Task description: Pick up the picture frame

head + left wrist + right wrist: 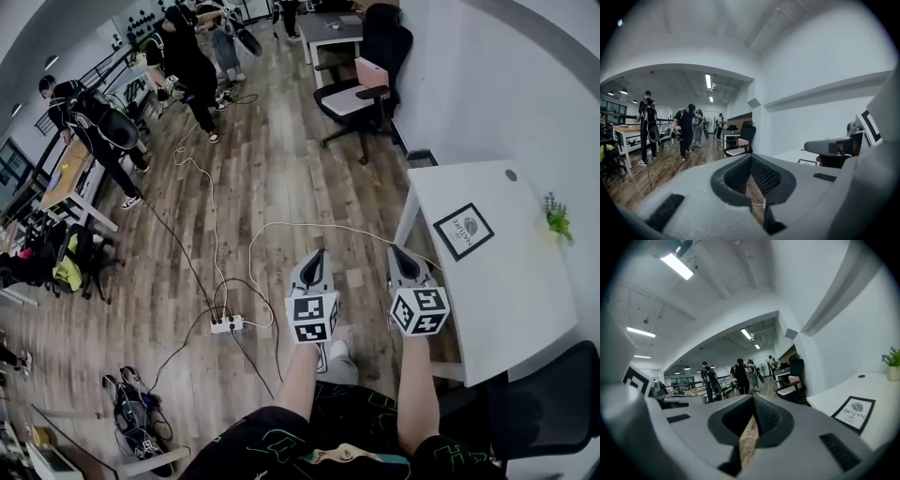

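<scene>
A person is holding two grippers out over the wooden floor (272,187). The left gripper (314,255) is at 9 o'clock from the right gripper (401,251). In each gripper's own view the jaws are pressing together with nothing between them.

Only the head view is showing the floor below them, where a white power strip (226,324) is lying at 8 o'clock from the left gripper.

The picture frame (463,231) is lying flat on the white table (506,291), at 2 o'clock from the right gripper and apart from it. The right gripper view is showing it from the side, low at 4 o'clock.

A small green plant (558,217) is standing at 3 o'clock from the frame.

Farther off, a black office chair (370,89) is standing at 12 o'clock.

Past it, people (192,66) are walking at 10 o'clock. Only the gripper views are showing the ceiling lights (677,266) shining above them.
</scene>
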Demonstrator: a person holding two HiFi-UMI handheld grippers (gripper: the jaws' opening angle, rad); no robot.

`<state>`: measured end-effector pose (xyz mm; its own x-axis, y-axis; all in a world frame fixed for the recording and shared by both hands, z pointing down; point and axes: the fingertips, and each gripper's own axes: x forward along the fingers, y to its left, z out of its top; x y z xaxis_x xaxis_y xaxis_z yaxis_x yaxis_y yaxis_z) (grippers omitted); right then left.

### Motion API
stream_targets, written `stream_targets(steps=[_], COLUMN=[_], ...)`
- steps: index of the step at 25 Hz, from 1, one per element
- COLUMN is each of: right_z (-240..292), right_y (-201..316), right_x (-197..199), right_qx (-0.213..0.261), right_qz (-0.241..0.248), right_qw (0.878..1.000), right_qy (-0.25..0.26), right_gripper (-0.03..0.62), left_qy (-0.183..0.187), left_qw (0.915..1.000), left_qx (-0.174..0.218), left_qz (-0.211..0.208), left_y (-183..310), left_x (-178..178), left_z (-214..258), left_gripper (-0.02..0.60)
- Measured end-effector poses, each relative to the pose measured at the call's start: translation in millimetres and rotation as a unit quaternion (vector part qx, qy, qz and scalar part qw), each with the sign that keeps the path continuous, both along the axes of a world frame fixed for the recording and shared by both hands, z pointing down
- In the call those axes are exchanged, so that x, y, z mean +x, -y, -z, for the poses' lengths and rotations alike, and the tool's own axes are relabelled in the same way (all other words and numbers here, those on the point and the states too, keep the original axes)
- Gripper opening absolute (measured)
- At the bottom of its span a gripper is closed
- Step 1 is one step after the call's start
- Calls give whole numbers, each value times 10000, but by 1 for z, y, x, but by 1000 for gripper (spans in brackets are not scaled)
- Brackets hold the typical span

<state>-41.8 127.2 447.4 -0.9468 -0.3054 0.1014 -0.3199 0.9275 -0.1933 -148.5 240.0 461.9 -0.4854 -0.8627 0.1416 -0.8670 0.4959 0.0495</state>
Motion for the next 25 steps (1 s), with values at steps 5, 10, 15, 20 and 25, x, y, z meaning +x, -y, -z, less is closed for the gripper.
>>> stream_targets(steps=[5, 10, 15, 20, 25], right_z=[-10, -7, -1, 14, 24], right_y=[27, 53, 63, 76, 77], right_x=[-37, -71, -100, -115, -129], right_qx=[-172, -141, 29, 153, 219], right_qz=[-142, -261, -269, -345, -290], right_qw=[9997, 9995, 9994, 9991, 9993], right_qy=[-78, -124, -217, -203, -129], right_gripper=[5, 5, 5, 5, 5], left_qy=[-101, -154, -230, -223, -157], left_qw=[9998, 9996, 9994, 9990, 9990], left_qx=[-158, -95, 89, 225, 345], left_qz=[-102, -229, -244, -309, -244], left_y=[25, 54, 69, 83, 79], left_x=[-39, -75, -106, -123, -136], left_z=[-11, -11, -6, 5, 15], left_gripper=[6, 6, 6, 6, 6])
